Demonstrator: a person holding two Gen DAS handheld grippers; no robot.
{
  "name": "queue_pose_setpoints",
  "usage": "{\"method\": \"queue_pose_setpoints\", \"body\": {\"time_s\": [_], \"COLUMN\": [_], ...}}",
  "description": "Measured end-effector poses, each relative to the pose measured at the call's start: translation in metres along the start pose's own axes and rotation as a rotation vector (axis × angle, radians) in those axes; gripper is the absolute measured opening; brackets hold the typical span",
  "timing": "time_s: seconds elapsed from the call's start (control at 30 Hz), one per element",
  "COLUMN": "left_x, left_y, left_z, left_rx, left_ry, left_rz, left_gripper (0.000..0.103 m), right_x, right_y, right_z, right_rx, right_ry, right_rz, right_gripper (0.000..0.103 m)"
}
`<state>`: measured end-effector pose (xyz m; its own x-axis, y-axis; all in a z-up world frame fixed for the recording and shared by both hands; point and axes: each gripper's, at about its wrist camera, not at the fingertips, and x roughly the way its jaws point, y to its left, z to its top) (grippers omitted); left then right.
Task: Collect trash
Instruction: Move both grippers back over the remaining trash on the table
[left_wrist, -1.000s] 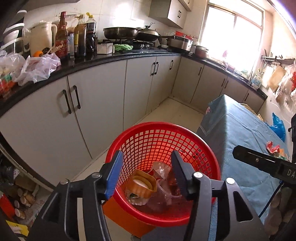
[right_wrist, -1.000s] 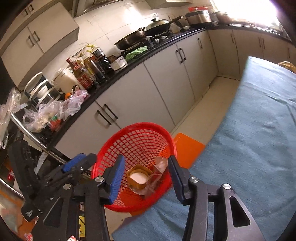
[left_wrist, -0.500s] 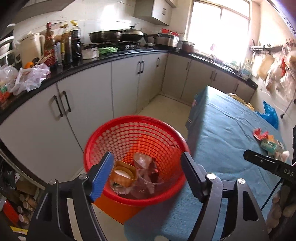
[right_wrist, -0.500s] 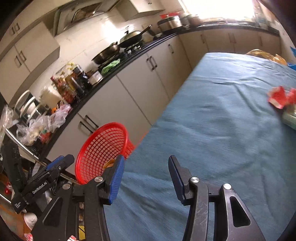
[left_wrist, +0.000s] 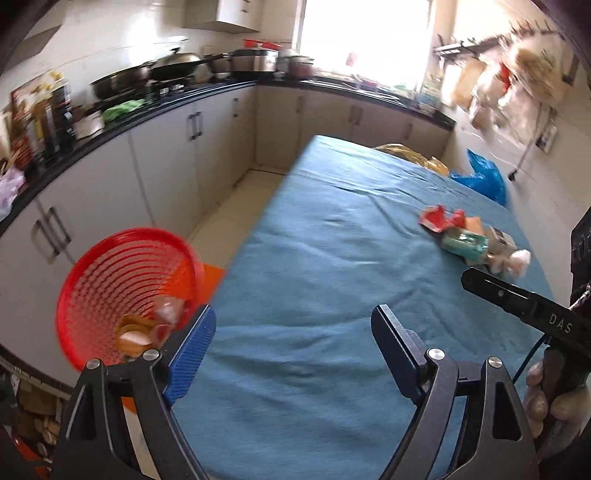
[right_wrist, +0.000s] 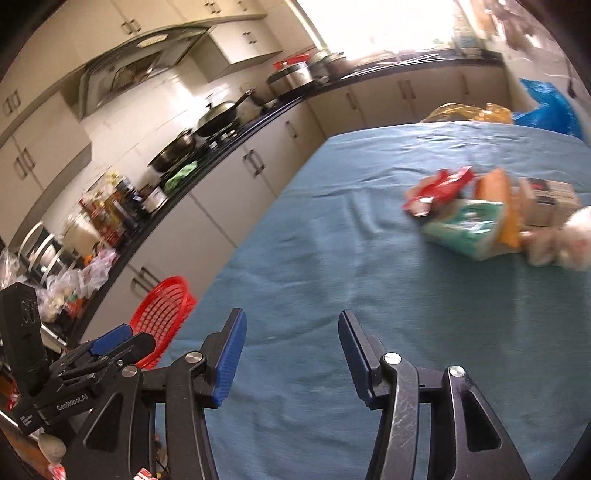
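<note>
In the left wrist view, the red basket (left_wrist: 125, 299) is sitting at the lower left of the frame, off the near corner of the blue-covered tabletop (left_wrist: 332, 280), with a few discarded cups and wrappers already lying at its bottom. The left tool (left_wrist: 291, 347) is hanging at the bottom centre with its jaws spread wide and nothing between them, over a bare stretch of cloth. The remaining trash pile (left_wrist: 476, 240) is lying at the centre right of that frame, up and to the right of the left tool and well apart from it, stretching roughly from a red wrapper at its left to a white crumpled piece at its right. In the right wrist view, the basket is showing at the lower left, beside the left tool's body, and the right tool (right_wrist: 291, 347) is sitting at the bottom centre, likewise released and empty. The trash pile (right_wrist: 491, 218) is filling the centre right of this frame, larger and closer than in the other view, so the right tool is probably the nearer one for the next reach. The pile's long axis is running left to right across the frame, near the tabletop's right side. Between both tools and the pile the cloth is lying open and unobstructed, though blur is hiding what each piece is exactly.
</note>
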<state>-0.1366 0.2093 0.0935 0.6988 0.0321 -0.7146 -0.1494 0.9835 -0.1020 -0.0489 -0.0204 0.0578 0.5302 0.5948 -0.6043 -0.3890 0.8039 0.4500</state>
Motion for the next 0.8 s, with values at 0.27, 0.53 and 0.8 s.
{"method": "queue_pose_setpoints", "body": {"time_s": [0.27, 0.53, 0.8], "left_x": [0.025, 0.051, 0.067], "left_y": [-0.065, -0.106, -0.121], "left_z": [0.015, 0.025, 0.030], "left_rx": [0.105, 0.134, 0.123], "left_ry": [0.015, 0.048, 0.082], "left_rz": [-0.003, -0.033, -0.060], "left_gripper": [0.085, 0.085, 0.085], "right_x": [-0.017, -0.026, -0.043], "right_y": [-0.047, -0.073, -0.090], "right_z": [0.017, 0.029, 0.034], "right_rx": [0.053, 0.057, 0.051], "right_ry": [-0.022, -0.041, -0.104], "right_rz": [-0.042, -0.083, -0.115], "right_gripper": [0.057, 0.058, 0.059]}}
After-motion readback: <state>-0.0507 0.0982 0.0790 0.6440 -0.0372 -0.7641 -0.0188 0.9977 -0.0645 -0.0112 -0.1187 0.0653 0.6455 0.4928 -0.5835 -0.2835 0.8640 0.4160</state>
